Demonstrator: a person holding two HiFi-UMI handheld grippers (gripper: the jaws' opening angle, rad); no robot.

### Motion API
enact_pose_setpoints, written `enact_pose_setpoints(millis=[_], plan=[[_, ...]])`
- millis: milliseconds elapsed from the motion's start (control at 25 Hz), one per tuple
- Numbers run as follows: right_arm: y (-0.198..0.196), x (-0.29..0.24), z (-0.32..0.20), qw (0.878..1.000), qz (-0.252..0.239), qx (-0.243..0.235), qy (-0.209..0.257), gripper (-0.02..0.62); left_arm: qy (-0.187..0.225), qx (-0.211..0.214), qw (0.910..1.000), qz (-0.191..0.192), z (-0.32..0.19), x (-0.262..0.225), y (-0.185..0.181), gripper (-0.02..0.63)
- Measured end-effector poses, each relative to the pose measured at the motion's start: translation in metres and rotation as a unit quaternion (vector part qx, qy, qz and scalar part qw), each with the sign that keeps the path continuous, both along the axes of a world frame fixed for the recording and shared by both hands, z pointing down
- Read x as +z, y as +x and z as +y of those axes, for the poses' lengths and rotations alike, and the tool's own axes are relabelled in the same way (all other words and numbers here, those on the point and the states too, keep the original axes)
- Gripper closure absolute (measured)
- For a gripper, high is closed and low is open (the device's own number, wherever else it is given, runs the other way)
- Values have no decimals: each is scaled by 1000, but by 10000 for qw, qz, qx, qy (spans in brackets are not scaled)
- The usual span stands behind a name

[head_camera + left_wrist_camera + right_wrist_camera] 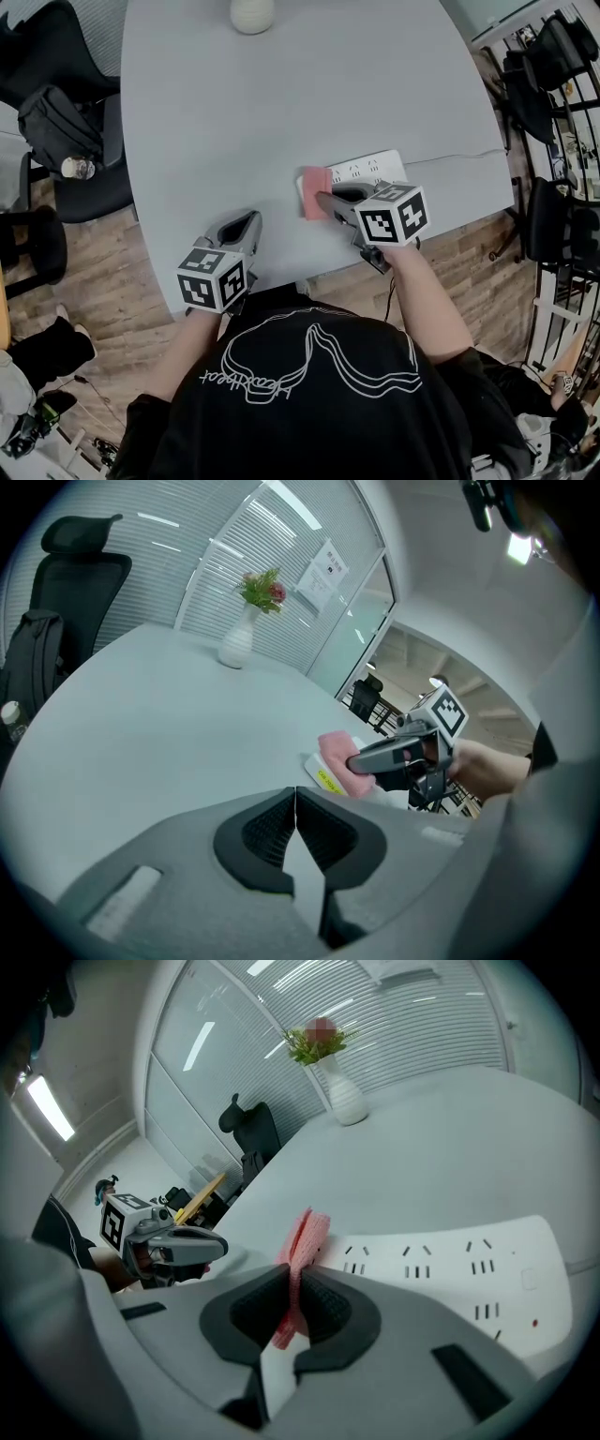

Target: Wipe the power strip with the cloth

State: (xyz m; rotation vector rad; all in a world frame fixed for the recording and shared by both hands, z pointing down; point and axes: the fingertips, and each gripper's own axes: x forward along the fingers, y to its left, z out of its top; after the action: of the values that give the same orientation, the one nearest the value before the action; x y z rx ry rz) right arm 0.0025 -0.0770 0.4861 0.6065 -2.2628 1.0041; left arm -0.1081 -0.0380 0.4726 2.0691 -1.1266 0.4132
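Note:
A white power strip (375,170) lies flat near the front edge of the grey table (281,84). A pink cloth (314,191) rests on the strip's left end, and my right gripper (324,199) is shut on it. In the right gripper view the cloth (305,1234) stands pinched between the jaws, with the strip (450,1260) running off to the right. My left gripper (251,221) sits at the front edge, left of the strip, apart from it. Its jaws (296,794) are shut with nothing between them. From there the cloth (334,747) shows on the strip (323,778).
A white vase (251,14) with flowers stands at the table's far side. The strip's cable (459,154) runs right, off the table. A black chair with a bag (58,127) stands to the left, and dark racks (553,103) to the right.

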Motion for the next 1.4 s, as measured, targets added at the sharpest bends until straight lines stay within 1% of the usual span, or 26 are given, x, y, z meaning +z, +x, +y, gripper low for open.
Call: enact_pose_setpoints(millis=[280, 680, 1400], plan=[[16, -1, -6, 9998, 71, 163, 23, 558, -11, 39, 10000, -2, 1, 0, 7, 591], [50, -2, -17, 9987, 306, 367, 189, 557, 8, 168, 9998, -42, -5, -4, 20, 591], [118, -1, -42, 9922, 551, 1083, 263, 555, -13, 302, 9995, -83, -12, -4, 32, 591]])
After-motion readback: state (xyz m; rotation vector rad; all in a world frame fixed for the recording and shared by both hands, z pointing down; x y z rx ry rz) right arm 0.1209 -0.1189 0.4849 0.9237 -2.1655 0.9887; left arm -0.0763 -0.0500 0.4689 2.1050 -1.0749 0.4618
